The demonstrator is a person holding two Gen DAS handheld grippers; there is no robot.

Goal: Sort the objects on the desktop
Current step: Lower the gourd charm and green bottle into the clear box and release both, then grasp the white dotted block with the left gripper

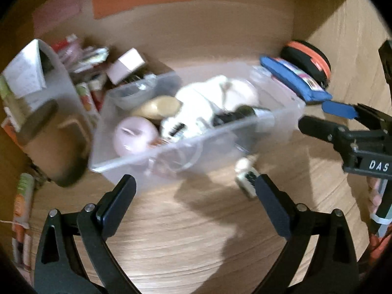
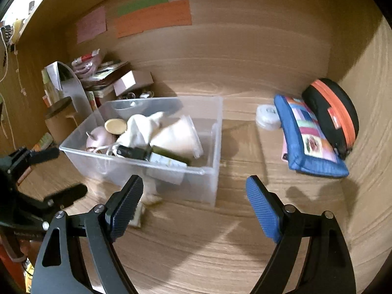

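Note:
A clear plastic bin [image 1: 220,131] [image 2: 215,147] stands mid-desk. It holds a pink round pot [image 1: 134,134] [image 2: 99,136], white cloth [image 1: 213,98], a dark green bottle [image 2: 156,155], a white cup [image 2: 181,134] and a tan lid [image 2: 114,126]. A small white bottle [image 1: 245,176] [image 2: 149,191] lies on the desk just in front of the bin, beside one fingertip of each gripper. My left gripper [image 1: 196,186] [image 2: 58,174] is open and holds nothing. My right gripper [image 2: 196,193] [image 1: 318,117] is open too, with only bare desk between its blue pads.
A blue patchwork pouch [image 2: 308,142] [image 1: 294,80], a black case with an orange zip [image 2: 330,112] [image 1: 308,58] and a white tape roll [image 2: 267,116] sit at the back right against the side wall. Books, boxes and a brown canister [image 2: 58,120] crowd the back left. Coloured notes hang on the back wall.

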